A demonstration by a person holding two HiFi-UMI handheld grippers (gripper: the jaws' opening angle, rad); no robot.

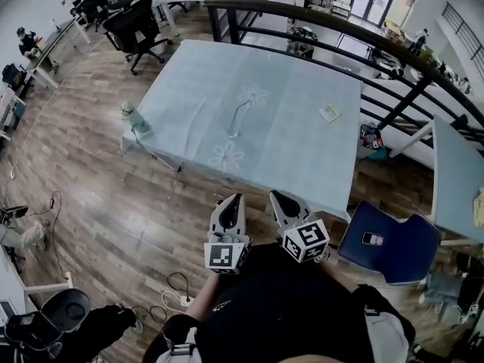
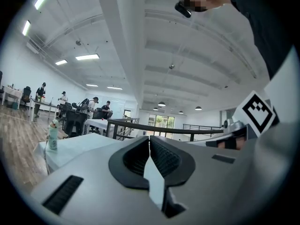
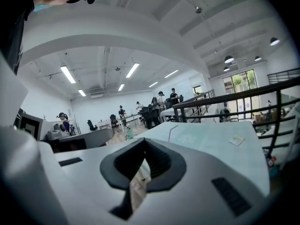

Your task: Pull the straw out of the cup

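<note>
A small pale green cup [image 1: 133, 117] with a whitish top stands at the near left corner of the light blue table [image 1: 302, 150]; it also shows in the left gripper view [image 2: 52, 135] and, small, in the right gripper view [image 3: 128, 134]. A thin straw-like line [image 1: 240, 118] lies on the cloth at mid-table [image 3: 172, 128]. Both grippers hover over the wooden floor, short of the table's near edge and well away from the cup. My left gripper [image 1: 236, 197] [image 2: 149, 138] is shut with nothing in it. My right gripper [image 1: 277, 196] [image 3: 144, 140] is shut too, also empty.
A small card [image 1: 330, 113] lies on the table's right side. A blue chair [image 1: 389, 244] stands to the right of the grippers. A black railing [image 1: 318, 21] runs behind the table. Cables [image 1: 178, 290] lie on the floor at lower left. People sit at far desks.
</note>
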